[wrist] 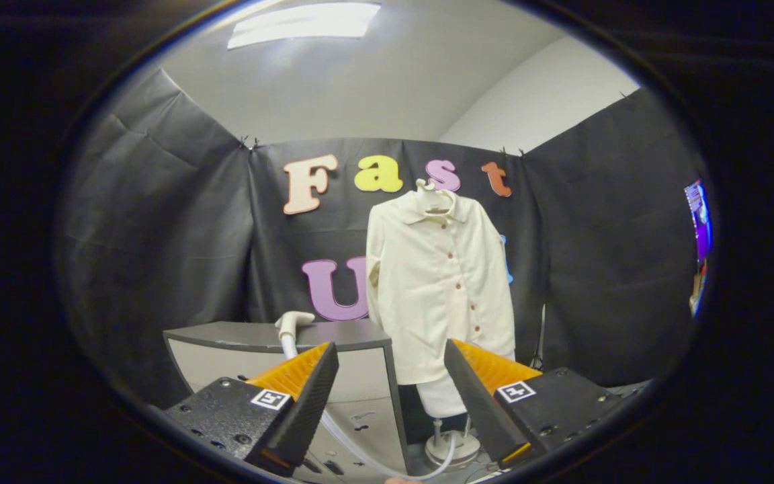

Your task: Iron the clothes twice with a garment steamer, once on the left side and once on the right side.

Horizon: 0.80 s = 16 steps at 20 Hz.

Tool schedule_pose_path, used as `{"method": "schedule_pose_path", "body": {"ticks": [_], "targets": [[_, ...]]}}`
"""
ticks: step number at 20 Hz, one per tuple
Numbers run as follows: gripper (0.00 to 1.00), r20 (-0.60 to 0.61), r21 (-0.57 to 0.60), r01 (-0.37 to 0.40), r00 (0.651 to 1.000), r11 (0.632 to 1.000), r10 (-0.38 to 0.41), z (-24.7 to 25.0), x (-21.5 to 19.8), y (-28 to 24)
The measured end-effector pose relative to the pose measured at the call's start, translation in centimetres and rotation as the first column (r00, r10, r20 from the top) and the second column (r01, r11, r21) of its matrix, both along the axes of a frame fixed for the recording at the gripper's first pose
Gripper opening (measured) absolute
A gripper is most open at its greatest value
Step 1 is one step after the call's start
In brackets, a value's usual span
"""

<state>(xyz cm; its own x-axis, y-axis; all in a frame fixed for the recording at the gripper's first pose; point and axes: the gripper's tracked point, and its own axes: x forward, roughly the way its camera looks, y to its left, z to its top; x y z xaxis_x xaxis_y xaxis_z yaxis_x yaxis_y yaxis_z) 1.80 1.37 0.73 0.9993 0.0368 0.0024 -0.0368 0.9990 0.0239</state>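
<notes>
The tongs [390,359] stand wide open with nothing between the 2 fingers [306,396], which frame the scene ahead. Well beyond them a cream shirt [437,289] hangs on a pale hanger [433,195] against the black cloth wall [588,269], its front facing the camera with a row of small dark buttons running down it. Its hem sits above and between the fingertips, over a white stand [451,444] with a round base on the floor. Just beside the shirt is a grey table [252,336]; the white steamer head [291,324] rests on its top, near the front edge. From it a white hose [360,457] drops down the front of the table, passes behind 1 finger and curves across towards the round base.
</notes>
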Motion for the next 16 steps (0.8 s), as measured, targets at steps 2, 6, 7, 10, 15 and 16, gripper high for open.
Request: {"method": "schedule_pose_path", "body": {"ticks": [2, 6, 7, 10, 15, 16], "targets": [[0.96, -0.003, -0.01, -0.011, 1.0, 1.0, 0.011, 0.1, 0.5, 0.4], [0.96, 0.004, -0.008, -0.005, 1.0, 1.0, 0.005, 0.9, 1.6, 0.5], [0.96, 0.0, -0.009, -0.009, 1.0, 1.0, 0.009, 1.1, 2.1, 0.8], [0.96, 0.012, -0.015, -0.075, 0.997, 0.997, 0.075, 2.0, 3.6, 3.1], [0.96, -0.055, -0.044, -0.07, 0.996, 0.997, 0.067, 1.4, 8.8, 4.9], [0.96, -0.074, -0.035, -0.082, 0.994, 0.996, 0.079, 1.0, 9.9, 5.7]]}}
